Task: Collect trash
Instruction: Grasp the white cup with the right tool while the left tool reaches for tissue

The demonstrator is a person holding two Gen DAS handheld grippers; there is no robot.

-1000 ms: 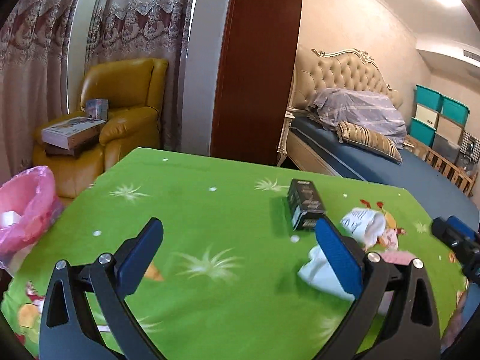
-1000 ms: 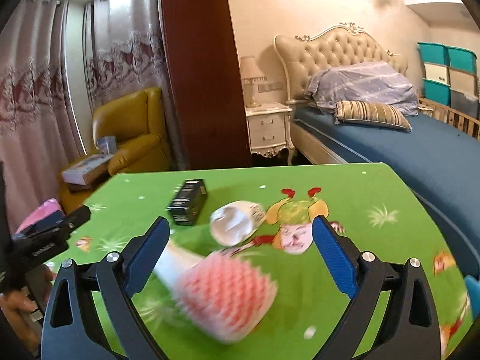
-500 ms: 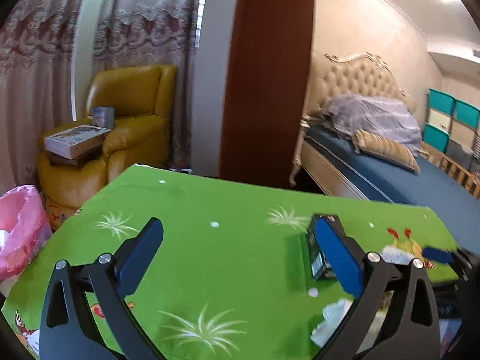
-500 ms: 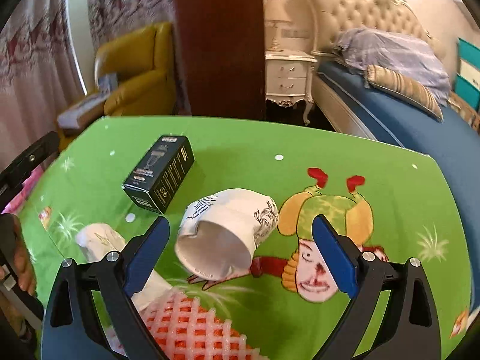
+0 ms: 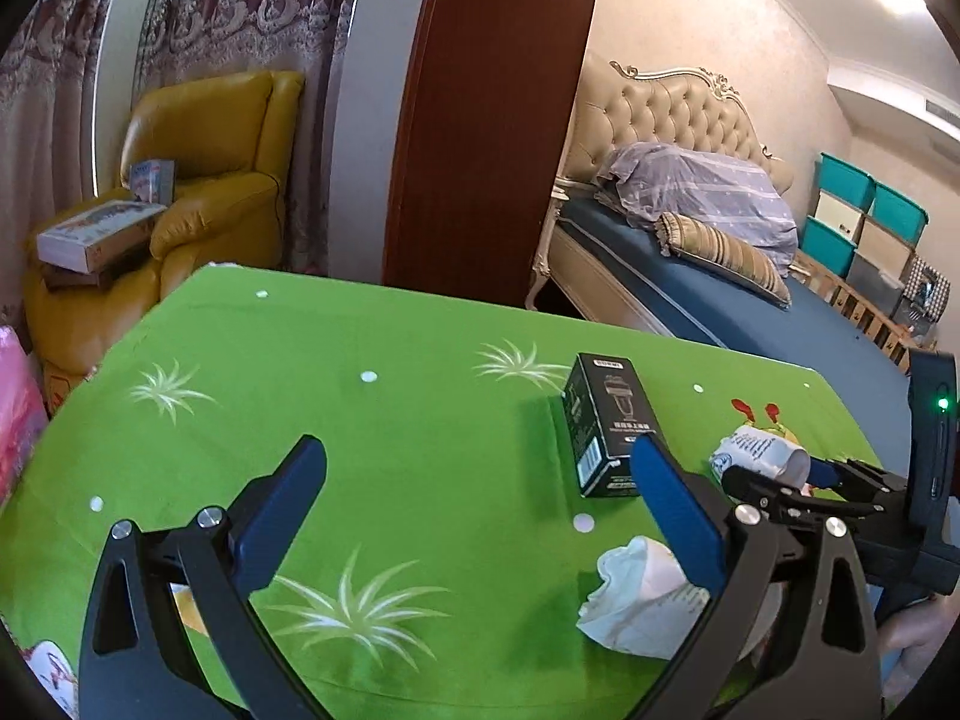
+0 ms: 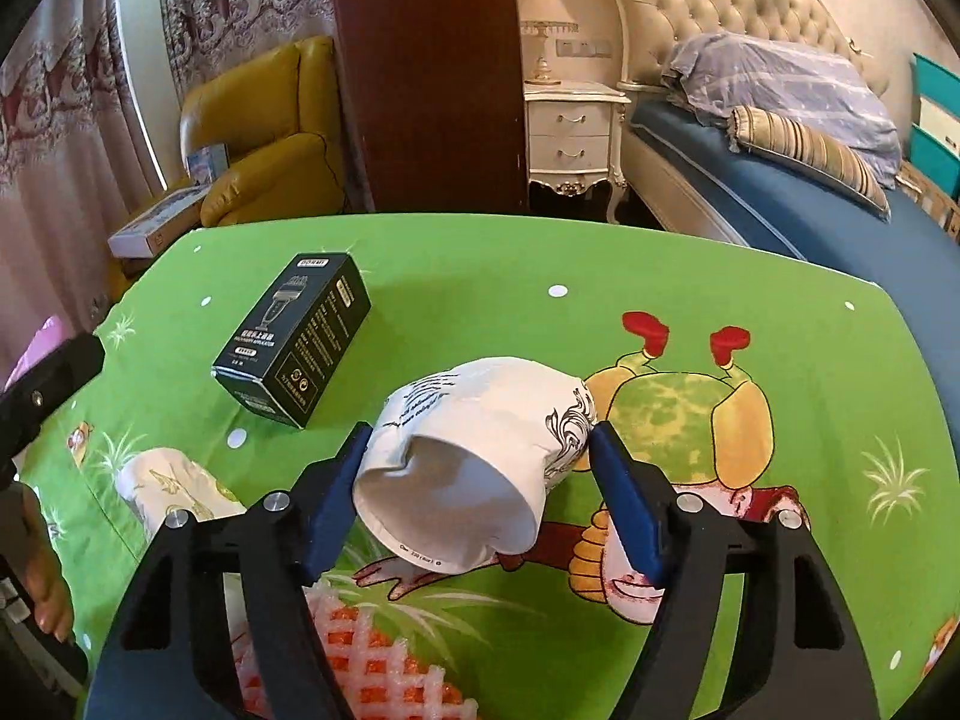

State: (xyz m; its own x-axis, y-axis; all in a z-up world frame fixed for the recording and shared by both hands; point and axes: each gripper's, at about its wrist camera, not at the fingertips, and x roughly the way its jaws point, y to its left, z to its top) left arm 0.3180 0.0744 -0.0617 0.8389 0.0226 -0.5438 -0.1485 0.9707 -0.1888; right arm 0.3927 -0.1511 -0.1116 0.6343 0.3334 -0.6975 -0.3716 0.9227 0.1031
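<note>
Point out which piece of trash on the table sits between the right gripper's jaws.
The white paper cup, lying on its side; the black box, crumpled paper and foam net lie outside them.

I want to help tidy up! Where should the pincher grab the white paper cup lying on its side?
Grab the paper cup across its round side walls, coming from its open mouth end. It lies tipped over, mouth facing the right gripper, whose fingers already sit either side. Squeeze gently; thin paper probably crumples.
</note>
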